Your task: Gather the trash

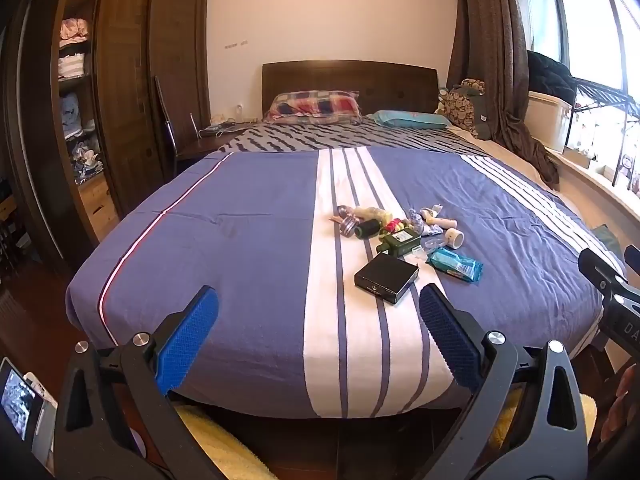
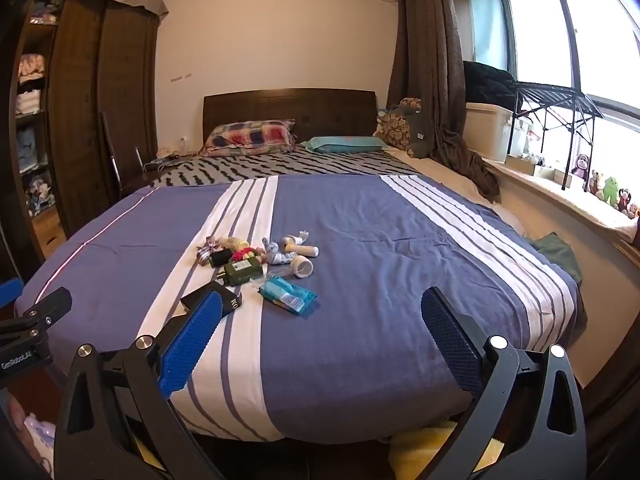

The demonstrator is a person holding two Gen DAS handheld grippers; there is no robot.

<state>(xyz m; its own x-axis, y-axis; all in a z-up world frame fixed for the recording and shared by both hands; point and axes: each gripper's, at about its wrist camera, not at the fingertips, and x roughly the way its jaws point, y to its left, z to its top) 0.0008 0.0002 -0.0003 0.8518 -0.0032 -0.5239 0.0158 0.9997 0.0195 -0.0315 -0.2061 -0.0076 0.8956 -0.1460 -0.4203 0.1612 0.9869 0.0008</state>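
Blue-striped bed (image 1: 248, 248) carries the trash pile (image 1: 400, 232), mid-bed near the foot end. Both my tongs, left (image 1: 318, 320) & right (image 2: 322, 324), gape wide w/ nothing between, short of it. Approach step, I'd say; next: reach fwd, pick one item, prob. the black box (image 1: 386, 278).

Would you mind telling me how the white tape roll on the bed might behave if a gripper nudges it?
The white tape roll lies on its side, so it may roll. It looks hollow, probably light. The soft bedcover should slow it.
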